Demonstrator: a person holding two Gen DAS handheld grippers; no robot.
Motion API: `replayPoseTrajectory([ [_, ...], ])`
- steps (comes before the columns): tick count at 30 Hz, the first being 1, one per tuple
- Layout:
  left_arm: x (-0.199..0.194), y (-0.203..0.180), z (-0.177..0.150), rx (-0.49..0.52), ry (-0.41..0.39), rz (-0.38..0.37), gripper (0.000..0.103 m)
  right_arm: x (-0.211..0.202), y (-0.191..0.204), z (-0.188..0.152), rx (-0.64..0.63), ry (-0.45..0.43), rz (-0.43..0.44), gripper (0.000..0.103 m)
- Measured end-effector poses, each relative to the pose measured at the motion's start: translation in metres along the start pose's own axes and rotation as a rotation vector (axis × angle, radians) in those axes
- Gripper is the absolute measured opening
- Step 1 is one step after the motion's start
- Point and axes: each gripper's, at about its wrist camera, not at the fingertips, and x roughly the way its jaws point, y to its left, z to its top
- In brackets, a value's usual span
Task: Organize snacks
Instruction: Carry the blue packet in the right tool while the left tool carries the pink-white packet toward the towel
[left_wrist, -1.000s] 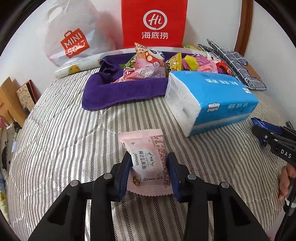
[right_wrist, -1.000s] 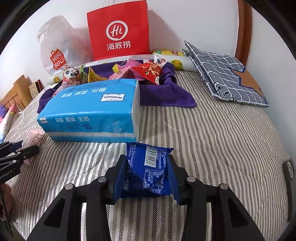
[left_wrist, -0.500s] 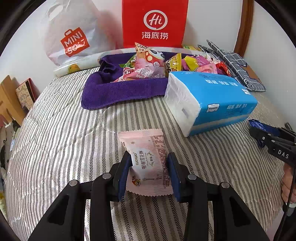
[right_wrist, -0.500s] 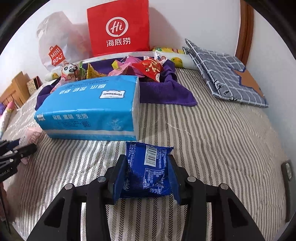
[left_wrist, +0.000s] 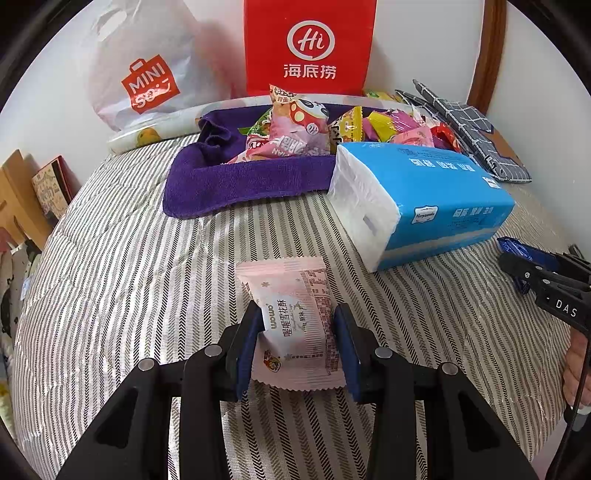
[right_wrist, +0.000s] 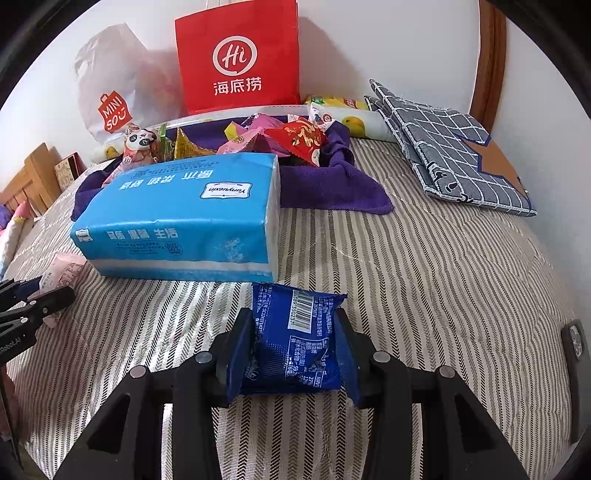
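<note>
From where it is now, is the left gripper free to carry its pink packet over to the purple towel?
Probably yes: the left gripper holds the pink packet, bare bedspread leads to the purple towel, tissue pack off rightward.

Snacks (left_wrist: 295, 129) behind tissue pack (left_wrist: 424, 199)

a blue plastic-wrapped tissue pack (left_wrist: 424, 199) lies on the striped grey-and-white quilt (left_wrist: 110, 277). behind it a red paper bag with white lettering (left_wrist: 310, 44) and a white plastic shopping bag (left_wrist: 147, 66) lean against the wall. folded grey checked cloth (right_wrist: 443, 147) lies at the far right.
</note>
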Motion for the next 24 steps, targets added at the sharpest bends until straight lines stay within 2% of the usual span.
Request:
replayPoseTrajectory([
  [15,-0.002,-0.006,0.0,0.013,0.002,0.031,0.039,-0.014,-0.008,-0.002,0.048,-0.073,0.004,0.039],
  [17,-0.006,-0.006,0.0,0.016,0.002,0.018,0.039,-0.015,-0.009,-0.002,0.06,-0.065,0.004,0.039],
  [21,-0.014,-0.007,-0.001,0.014,0.0,-0.016,0.038,-0.023,-0.015,-0.005,0.125,-0.064,0.065,0.039],
  [24,-0.022,-0.008,0.0,0.014,-0.012,-0.015,0.038,-0.033,-0.012,-0.004,0.121,-0.079,0.053,0.039],
])
